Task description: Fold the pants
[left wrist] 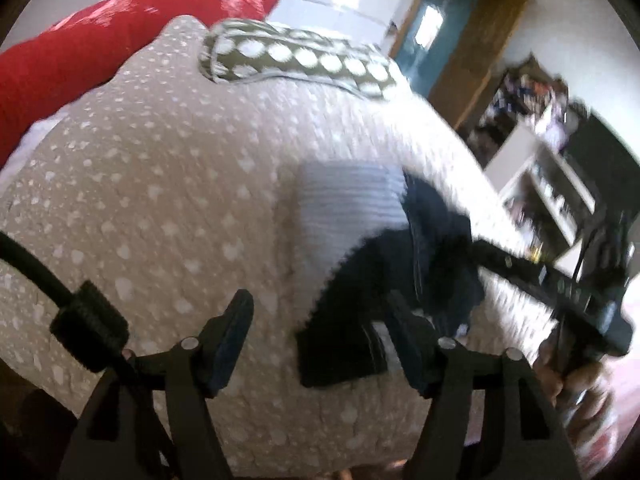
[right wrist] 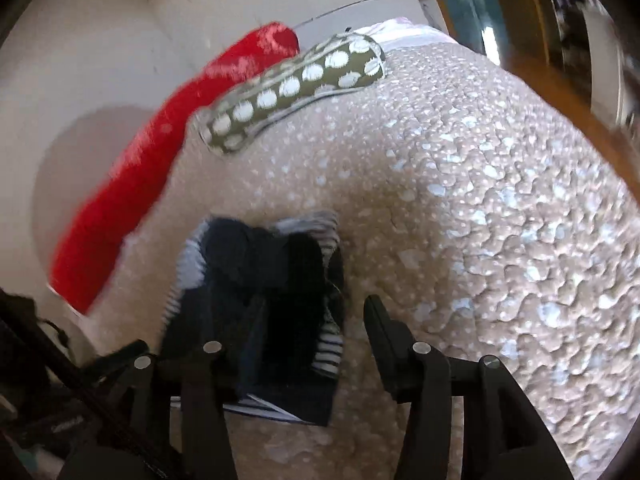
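Dark pants point(right wrist: 256, 280) lie bunched on the bedspread point(right wrist: 480, 200); only the left view shows the right gripper point(left wrist: 492, 260), blurred. Both claws stand apart, empty: left gripper point(left wrist: 320, 344).

pants point(right wrist: 260, 280) lie on bedspread point(right wrist: 480, 220), pillows point(right wrist: 296, 80) behind.

This is a bedroom in a home. A bed with a beige spotted bedspread point(left wrist: 160, 184) fills both views, with a red pillow point(left wrist: 80, 40) and a polka-dot cushion point(right wrist: 296, 80) at its head. A wooden-framed doorway point(left wrist: 464, 40) and cluttered white shelving point(left wrist: 548, 168) stand beyond.
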Demonstrator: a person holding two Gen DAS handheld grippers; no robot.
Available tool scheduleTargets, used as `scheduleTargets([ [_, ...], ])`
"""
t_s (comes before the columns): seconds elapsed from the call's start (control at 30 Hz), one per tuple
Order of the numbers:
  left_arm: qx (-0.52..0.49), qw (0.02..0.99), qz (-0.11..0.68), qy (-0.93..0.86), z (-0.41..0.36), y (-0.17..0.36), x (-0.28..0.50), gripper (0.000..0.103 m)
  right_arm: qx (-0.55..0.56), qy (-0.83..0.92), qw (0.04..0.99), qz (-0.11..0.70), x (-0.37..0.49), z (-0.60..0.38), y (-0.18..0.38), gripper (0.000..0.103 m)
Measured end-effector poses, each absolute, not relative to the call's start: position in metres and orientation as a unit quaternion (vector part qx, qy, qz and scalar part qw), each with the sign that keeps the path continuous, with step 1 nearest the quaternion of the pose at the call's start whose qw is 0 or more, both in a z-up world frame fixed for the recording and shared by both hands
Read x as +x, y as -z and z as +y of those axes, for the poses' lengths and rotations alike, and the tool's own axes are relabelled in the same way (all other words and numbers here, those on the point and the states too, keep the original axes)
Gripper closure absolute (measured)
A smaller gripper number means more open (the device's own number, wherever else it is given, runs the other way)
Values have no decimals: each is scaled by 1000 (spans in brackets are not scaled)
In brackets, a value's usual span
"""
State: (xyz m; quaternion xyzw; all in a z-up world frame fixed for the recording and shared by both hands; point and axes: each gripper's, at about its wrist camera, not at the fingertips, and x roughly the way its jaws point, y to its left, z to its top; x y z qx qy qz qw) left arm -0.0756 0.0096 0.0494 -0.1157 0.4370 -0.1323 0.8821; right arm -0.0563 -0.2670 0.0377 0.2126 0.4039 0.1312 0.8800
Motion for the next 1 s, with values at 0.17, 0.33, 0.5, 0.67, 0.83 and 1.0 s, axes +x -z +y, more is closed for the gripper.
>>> scheduleTargets([
  [0.17,-197,852,460,155,37,-32,-43,33,247,-151,870,398,-44,-269,-33,33],
  [0.33,-228,816,492,201,25,-9,-6,32,267,-148,858,413,-20,-257,-15,32],
  [0.5,-259,786,497,262,9,-2,4,31,300,-164,843,415,-8,-255,-1,56],
  [0.67,-257,774,506,280,-3,-6,6,64,322,-186,828,419,-6,-253,-7,71],
  [0.83,-255,796,485,257,14,-35,34,64,315,-202,837,400,6,-245,-33,72],
  [1.0,-195,834,478,197,16,-44,72,61,291,-197,851,390,47,-224,-49,68],
])
